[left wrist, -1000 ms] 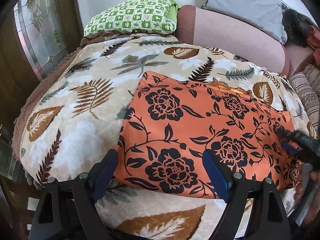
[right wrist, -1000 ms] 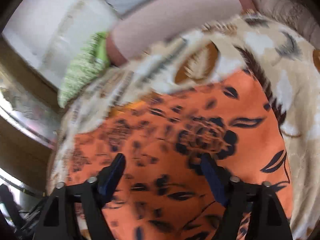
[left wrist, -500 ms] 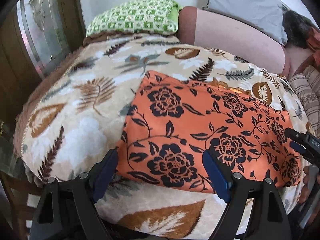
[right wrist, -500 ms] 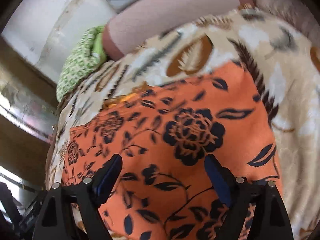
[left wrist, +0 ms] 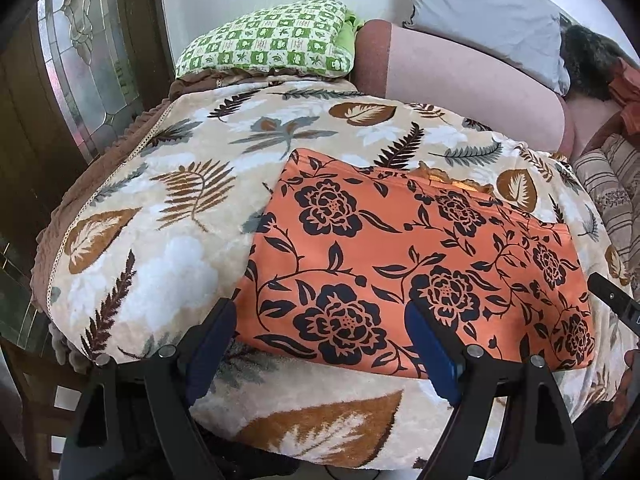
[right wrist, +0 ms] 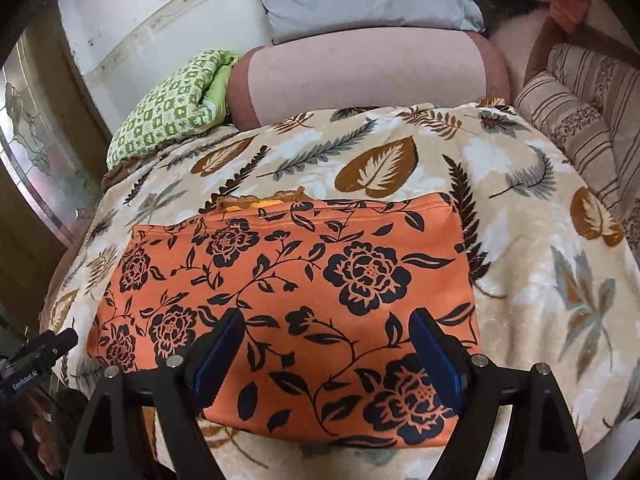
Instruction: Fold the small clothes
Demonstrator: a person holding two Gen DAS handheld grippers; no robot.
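Left wrist view shows us the orange garment printed with black roses and vines [left wrist: 420,264], folded into a flat rectangle and lying across the middle and right of the frame on a cream plush blanket patterned with brown and grey leaves [left wrist: 168,216]. Our left gripper [left wrist: 320,344] sits at the bottom of the frame with its blue-padded fingers [left wrist: 210,340] spread wide apart and nothing between them; the near left corner of the garment lies in the gap, and we cannot tell whether the pads touch it. At the right edge, the black tip of our right gripper [left wrist: 614,304] pokes in just beside the garment's right end.

From the right wrist view, the same garment [right wrist: 288,300] fills the lower centre, with a strip of orange lace peeking out along its far edge. Our right gripper [right wrist: 328,356] is also spread open, empty, over the near edge of the cloth. The left gripper [right wrist: 36,356] appears at the lower left.

A green-and-white checked pillow [left wrist: 264,40] lies in the upper middle, a pink bolster [left wrist: 460,80] to its right, and a grey pillow [left wrist: 480,12] above that.
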